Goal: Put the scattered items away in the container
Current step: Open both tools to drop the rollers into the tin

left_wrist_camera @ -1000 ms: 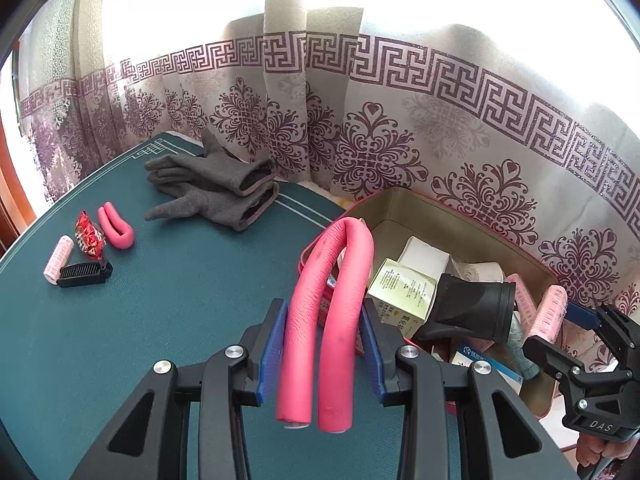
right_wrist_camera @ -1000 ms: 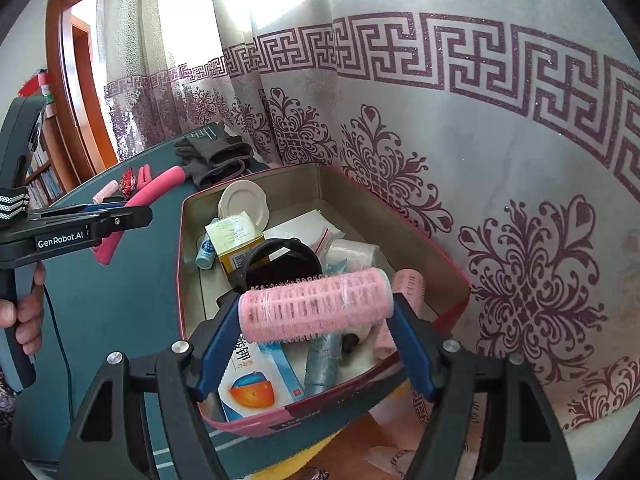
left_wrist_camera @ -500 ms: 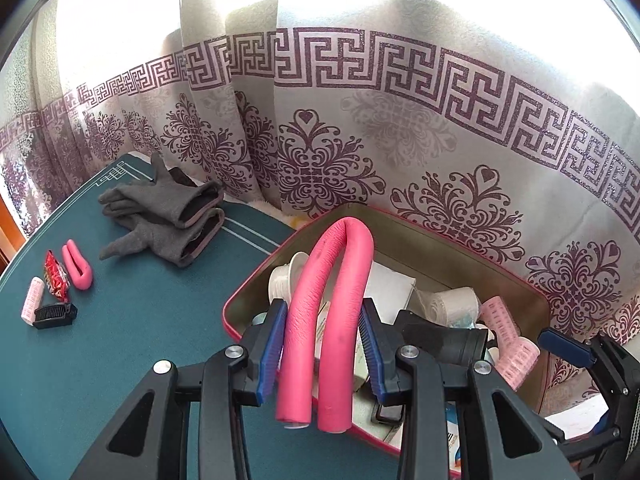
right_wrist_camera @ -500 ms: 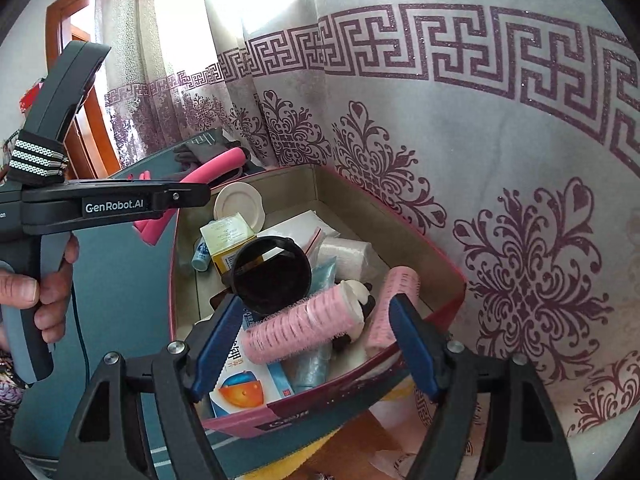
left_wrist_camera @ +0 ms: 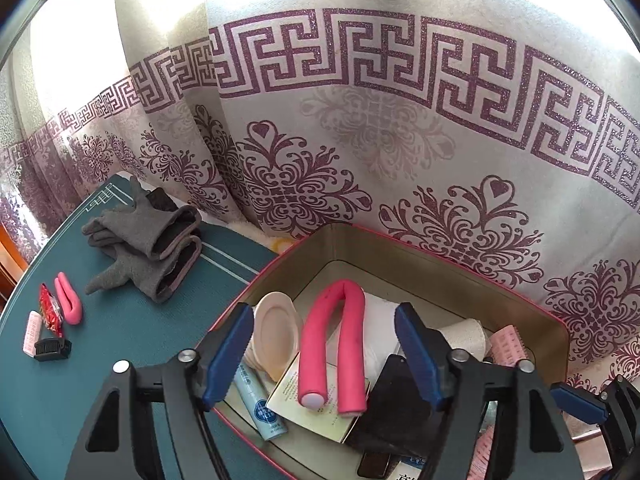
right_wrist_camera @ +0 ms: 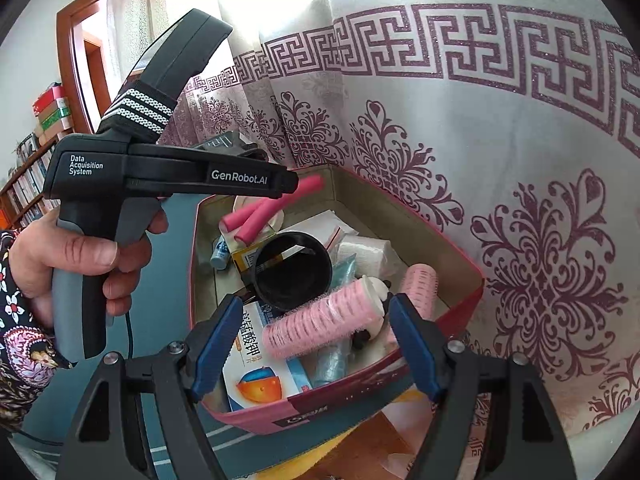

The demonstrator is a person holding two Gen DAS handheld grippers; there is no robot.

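Pink foam roller (left_wrist_camera: 334,344), bent into a U, smooth, is seen lying in the container (left_wrist_camera: 316,248) near its left wall, left gripper (left_wrist_camera: 324,356) jaws opening, roller released where earlier pinched, right gripper (right_wrist_camera: 316,344) spread, pink hair curler (right_wrist_camera: 320,320) dropped inside.

Teal table (left_wrist_camera: 120,360): box (left_wrist_camera: 440,236), gloves (left_wrist_camera: 148,248), small bits (left).
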